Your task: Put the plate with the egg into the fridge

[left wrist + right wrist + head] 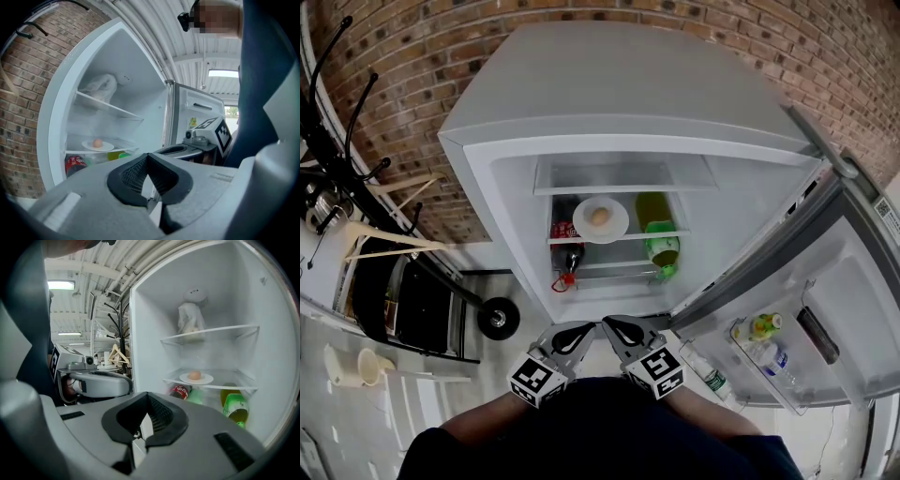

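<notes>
Round white plate (601,221) with tan egg (599,217) rests on a glass shelf (630,237) inside the open white fridge (609,84) — left claw (585,329) and right claw (608,326) fully closed, empty.

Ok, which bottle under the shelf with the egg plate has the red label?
The dark bottle on the left, just below the plate holding the egg. The other is the green bottle on the right.

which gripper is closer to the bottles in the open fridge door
Right. In the head view the right gripper sits to the left of the door bottles; the left gripper is beyond it, further left again.
</notes>
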Demonstrator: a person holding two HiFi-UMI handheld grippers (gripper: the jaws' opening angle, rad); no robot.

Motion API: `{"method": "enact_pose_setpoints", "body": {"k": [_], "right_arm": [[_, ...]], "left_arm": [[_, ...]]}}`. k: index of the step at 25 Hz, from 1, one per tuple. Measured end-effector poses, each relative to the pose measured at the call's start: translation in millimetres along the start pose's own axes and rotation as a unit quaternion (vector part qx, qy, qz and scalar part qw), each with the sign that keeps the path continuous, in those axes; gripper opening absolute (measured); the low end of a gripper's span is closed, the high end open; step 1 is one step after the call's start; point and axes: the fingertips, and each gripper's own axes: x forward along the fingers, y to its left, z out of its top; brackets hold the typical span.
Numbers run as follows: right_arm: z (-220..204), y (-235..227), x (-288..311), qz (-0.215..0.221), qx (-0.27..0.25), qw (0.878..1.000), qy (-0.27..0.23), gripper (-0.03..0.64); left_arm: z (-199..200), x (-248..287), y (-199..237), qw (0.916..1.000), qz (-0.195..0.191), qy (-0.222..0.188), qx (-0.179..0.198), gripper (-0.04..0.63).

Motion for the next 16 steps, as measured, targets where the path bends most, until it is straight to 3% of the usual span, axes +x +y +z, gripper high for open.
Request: {"method": "enact_pose_setpoints", "body": {"k": [16], "right_arm": [[0.3, 5.8, -3.6, 0.002, -0.005, 1.0, 0.002, 0.011]], "left_arm": [[3.7, -3.7, -3.7, 1.0, -0.002, -0.004, 0.004, 0.005]]}}
